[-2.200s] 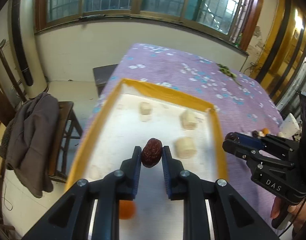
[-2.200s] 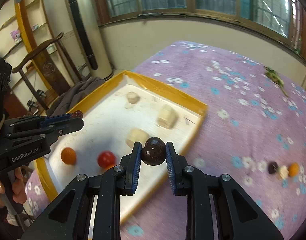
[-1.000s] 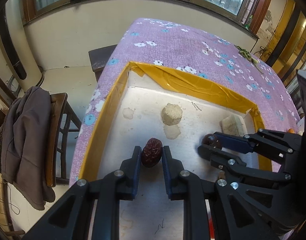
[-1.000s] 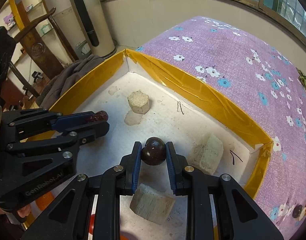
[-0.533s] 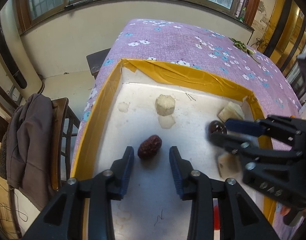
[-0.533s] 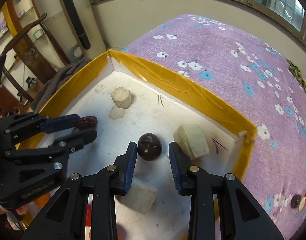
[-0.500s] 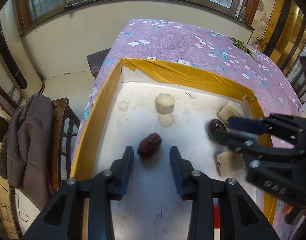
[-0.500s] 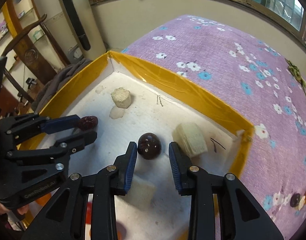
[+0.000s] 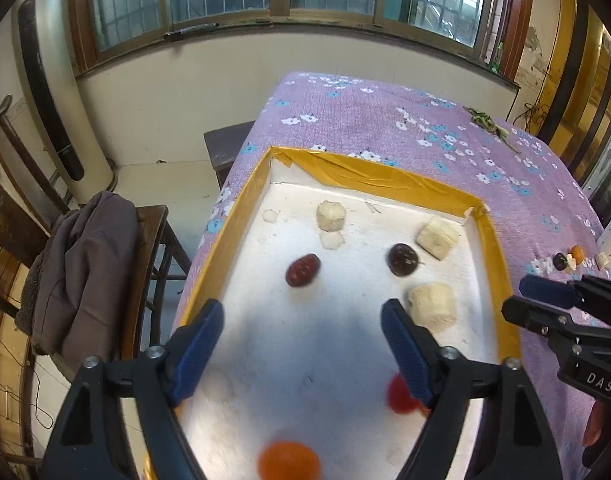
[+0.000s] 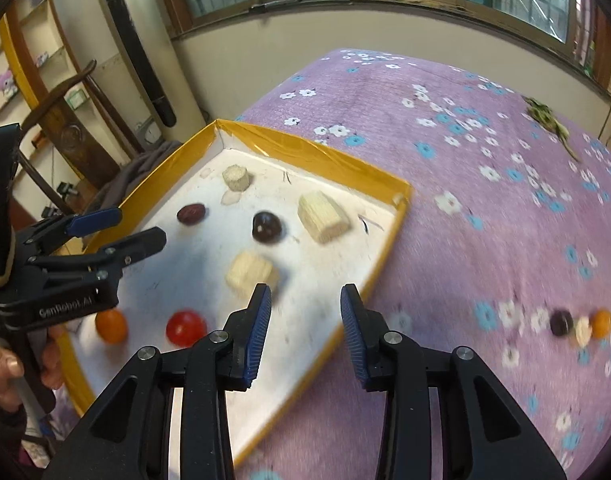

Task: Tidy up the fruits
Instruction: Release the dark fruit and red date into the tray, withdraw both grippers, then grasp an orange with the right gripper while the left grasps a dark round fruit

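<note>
A white tray with a yellow rim (image 9: pixel 377 176) (image 10: pixel 325 152) lies on the purple flowered cloth. In it lie a red date (image 9: pixel 302 271) (image 10: pixel 191 213), a dark round fruit (image 9: pixel 402 259) (image 10: pixel 267 227), several pale corn pieces (image 9: pixel 431 306) (image 10: pixel 323 213), a red tomato (image 10: pixel 186 327) and an orange fruit (image 9: pixel 288 460) (image 10: pixel 111 325). My left gripper (image 9: pixel 301 344) (image 10: pixel 125 226) is open and empty above the tray. My right gripper (image 10: pixel 306 326) (image 9: pixel 533 300) is open and empty over the tray's right edge.
On the cloth right of the tray lie a dark fruit (image 10: pixel 561 322), a pale piece (image 10: pixel 583 331) and an orange fruit (image 10: pixel 601 323). A chair with a grey jacket (image 9: pixel 81 264) stands left of the table. Green leaves (image 10: pixel 545 116) lie far back.
Both grippers let go of their fruits in the tray, opened wider and drew back upward. The date and the dark round fruit now lie on the tray floor.
</note>
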Demonstrator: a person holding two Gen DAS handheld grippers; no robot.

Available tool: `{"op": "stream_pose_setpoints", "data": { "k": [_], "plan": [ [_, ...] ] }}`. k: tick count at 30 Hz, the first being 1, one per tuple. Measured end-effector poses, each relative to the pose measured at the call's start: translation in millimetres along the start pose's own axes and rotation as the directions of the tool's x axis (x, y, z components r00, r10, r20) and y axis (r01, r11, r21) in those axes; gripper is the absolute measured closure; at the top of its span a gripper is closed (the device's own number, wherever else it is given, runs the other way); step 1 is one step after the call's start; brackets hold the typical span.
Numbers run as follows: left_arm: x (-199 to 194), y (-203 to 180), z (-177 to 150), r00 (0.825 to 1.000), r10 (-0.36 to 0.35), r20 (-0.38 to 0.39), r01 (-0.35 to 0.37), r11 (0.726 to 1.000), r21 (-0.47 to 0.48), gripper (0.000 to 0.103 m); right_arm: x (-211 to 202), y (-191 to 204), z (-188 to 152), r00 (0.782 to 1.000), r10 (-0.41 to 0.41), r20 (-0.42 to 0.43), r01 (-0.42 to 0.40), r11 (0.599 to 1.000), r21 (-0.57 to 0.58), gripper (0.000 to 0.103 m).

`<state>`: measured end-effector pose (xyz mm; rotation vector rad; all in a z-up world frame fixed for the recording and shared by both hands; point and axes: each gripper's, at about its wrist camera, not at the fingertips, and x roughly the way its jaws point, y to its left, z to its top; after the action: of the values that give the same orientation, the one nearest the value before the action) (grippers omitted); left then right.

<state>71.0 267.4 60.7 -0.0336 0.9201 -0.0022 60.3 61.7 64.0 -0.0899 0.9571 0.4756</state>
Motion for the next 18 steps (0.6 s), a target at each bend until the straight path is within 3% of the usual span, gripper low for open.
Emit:
{"op": "stream_pose_setpoints", "data": {
  "k": [6,11,18],
  "plan": [
    [-23.5,-31.3,-10.4,0.999,0.016,0.043,-0.016,1.0,-0.005,0.005,-25.3,-24.5,-29.5,1.0,-0.012,0.011,0.012,0.999,0.046,0.056],
    [-33.0,-66.0,-14.9,0.999,0.007,0.052,-0.008,1.0,0.024,0.001,-49.2,-51.9,-51.5,0.996,-0.069,0.048,0.065,0.994,0.093,0.029],
    [-32.4,-115.0,-15.2,0.999,-0.03,0.028,0.028,0.998,0.053,0.001,-77.2,-104.3,-82.3,0.992,-0.113,0.055,0.103,0.981,0.167,0.029]
  ]
}}
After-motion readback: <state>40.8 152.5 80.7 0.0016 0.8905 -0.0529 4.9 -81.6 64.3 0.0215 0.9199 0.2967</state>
